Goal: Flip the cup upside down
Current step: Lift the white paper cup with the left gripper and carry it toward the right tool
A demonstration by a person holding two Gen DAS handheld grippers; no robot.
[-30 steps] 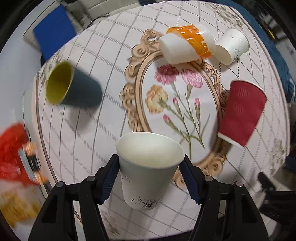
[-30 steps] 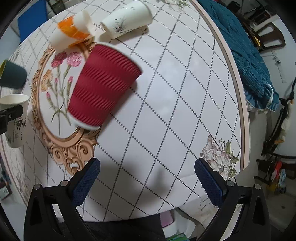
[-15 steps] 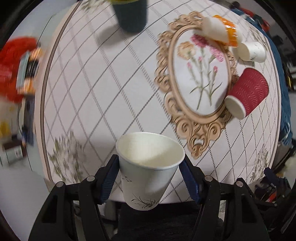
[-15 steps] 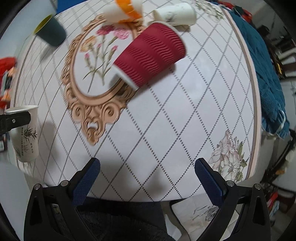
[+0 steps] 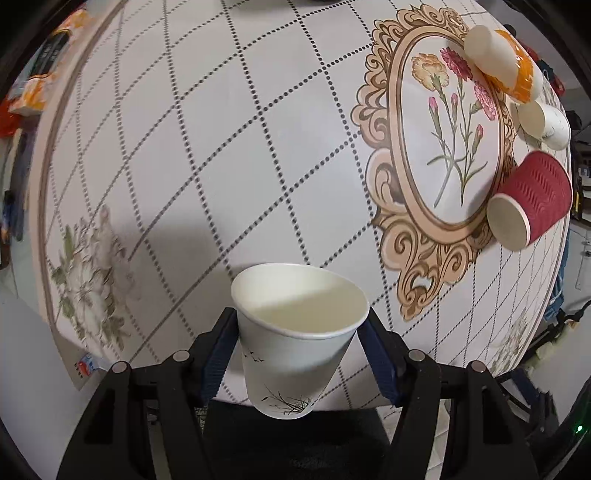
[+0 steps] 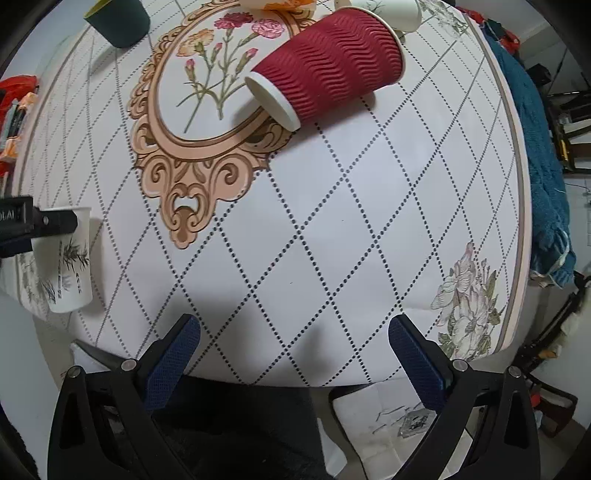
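Observation:
My left gripper (image 5: 299, 345) is shut on a white paper cup (image 5: 295, 339) with a bamboo print. It holds the cup upright, mouth up, by its rim above the table's near edge. The same cup (image 6: 68, 266) and the left gripper's finger (image 6: 40, 225) show at the left of the right wrist view. My right gripper (image 6: 293, 350) is open and empty over the near edge of the table. A red ribbed cup (image 6: 325, 66) lies on its side ahead of it.
The round table has a white diamond-pattern cloth (image 5: 221, 147) with a flower medallion (image 5: 443, 147). An orange-banded cup (image 5: 498, 66) and a small white cup (image 5: 543, 122) lie on their sides. A dark green cup (image 6: 118, 18) stands far left. A teal cloth (image 6: 535, 147) hangs right.
My left gripper has carried the white cup back toward the table's near edge and turned. The right gripper has drawn back and turned left; the red cup now lies straight ahead.

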